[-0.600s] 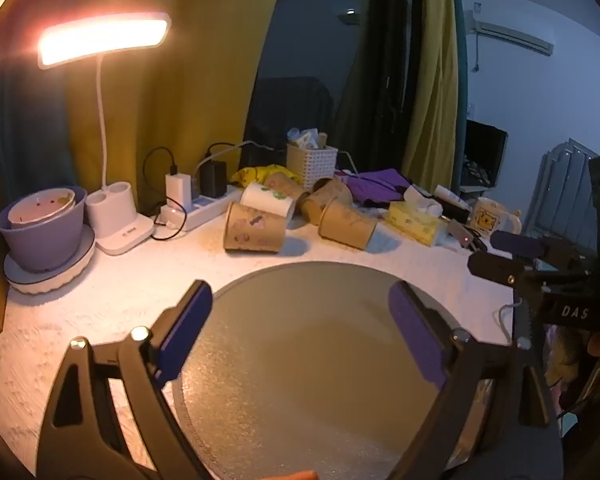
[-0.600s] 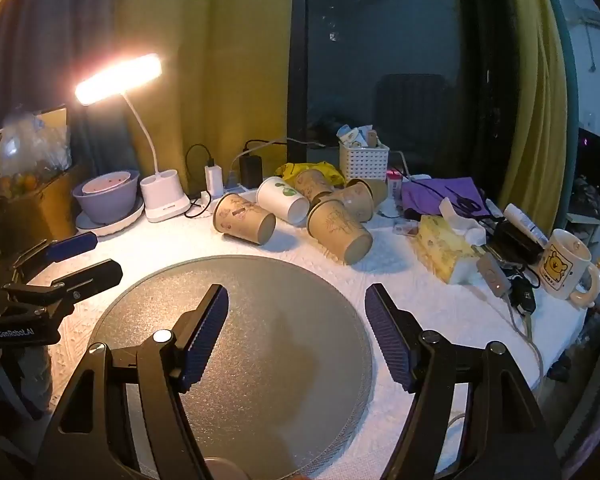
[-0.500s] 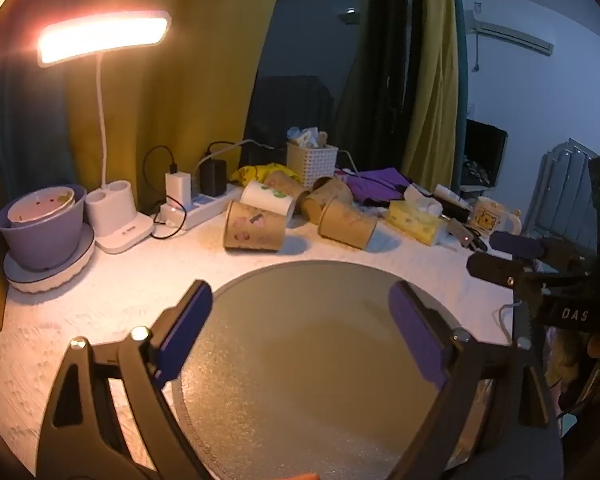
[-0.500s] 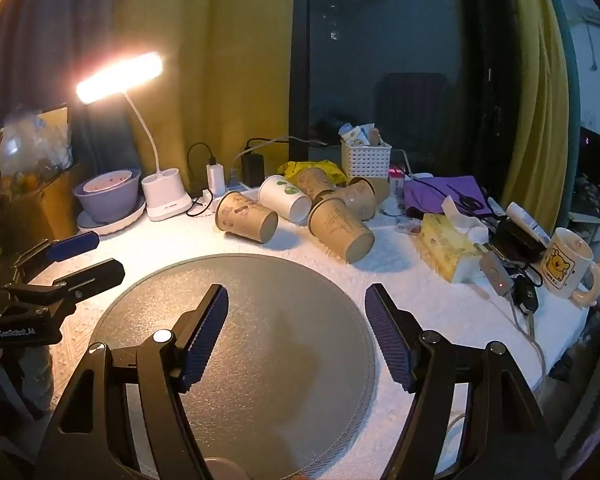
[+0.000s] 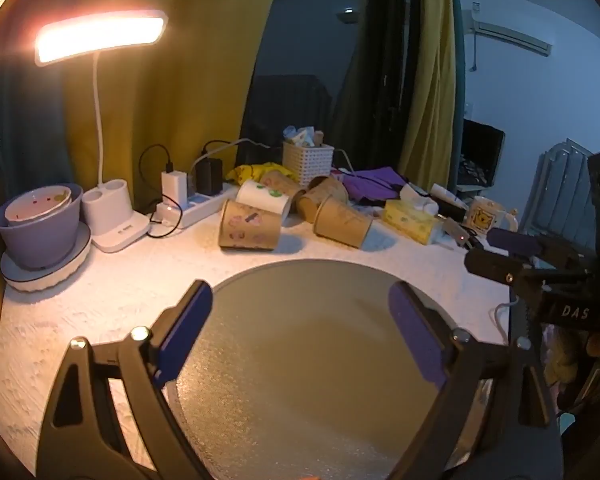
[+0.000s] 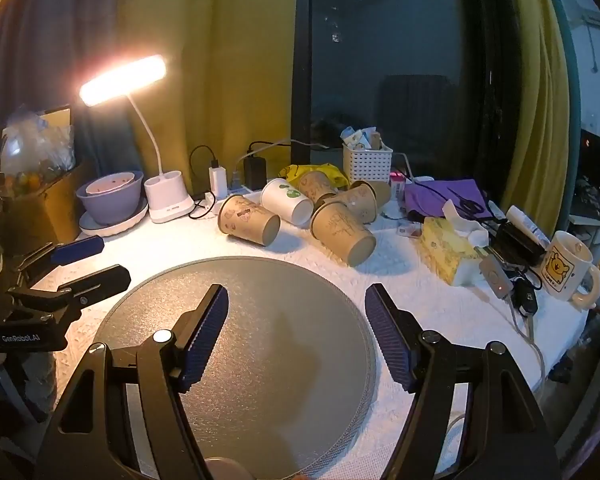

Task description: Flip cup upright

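Several paper cups lie on their sides at the back of the table: a brown one [image 5: 249,228] [image 6: 249,220], a white one [image 5: 263,197] [image 6: 287,202], and another brown one [image 5: 342,222] [image 6: 343,234] with more behind. My left gripper [image 5: 300,304] is open and empty above a round grey mat [image 5: 308,344]. My right gripper [image 6: 296,304] is open and empty over the same mat [image 6: 252,320]. Each gripper also shows in the other's view, the right one [image 5: 500,250] at the right edge and the left one [image 6: 88,262] at the left edge.
A lit desk lamp [image 5: 100,40], a purple bowl [image 5: 36,228] on a plate, a power strip [image 5: 196,208] with chargers, a white basket [image 6: 367,164], a yellow tissue box [image 6: 448,252], a bear mug [image 6: 566,272] and purple cloth [image 6: 448,198] crowd the back and right.
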### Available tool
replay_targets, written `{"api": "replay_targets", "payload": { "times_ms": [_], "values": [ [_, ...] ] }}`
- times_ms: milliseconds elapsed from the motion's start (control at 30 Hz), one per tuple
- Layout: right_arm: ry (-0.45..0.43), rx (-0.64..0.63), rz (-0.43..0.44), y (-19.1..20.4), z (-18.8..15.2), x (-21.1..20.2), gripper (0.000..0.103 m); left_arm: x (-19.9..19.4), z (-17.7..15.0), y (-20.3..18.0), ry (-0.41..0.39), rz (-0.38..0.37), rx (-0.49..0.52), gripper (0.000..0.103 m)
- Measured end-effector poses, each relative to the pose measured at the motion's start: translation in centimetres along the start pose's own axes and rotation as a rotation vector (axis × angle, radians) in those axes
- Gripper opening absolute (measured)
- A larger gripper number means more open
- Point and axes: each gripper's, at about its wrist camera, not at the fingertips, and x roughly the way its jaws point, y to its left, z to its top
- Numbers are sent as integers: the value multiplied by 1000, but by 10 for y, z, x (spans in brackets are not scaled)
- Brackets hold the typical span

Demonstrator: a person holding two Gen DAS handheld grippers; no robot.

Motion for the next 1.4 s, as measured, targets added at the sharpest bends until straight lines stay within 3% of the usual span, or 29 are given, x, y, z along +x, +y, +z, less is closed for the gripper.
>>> {"api": "replay_targets", "payload": {
  "times_ms": [1400],
  "values": [
    [-2,0,0,-2,2,-1,74,-1,0,-1,3,-8,-4,91]
  ]
}}
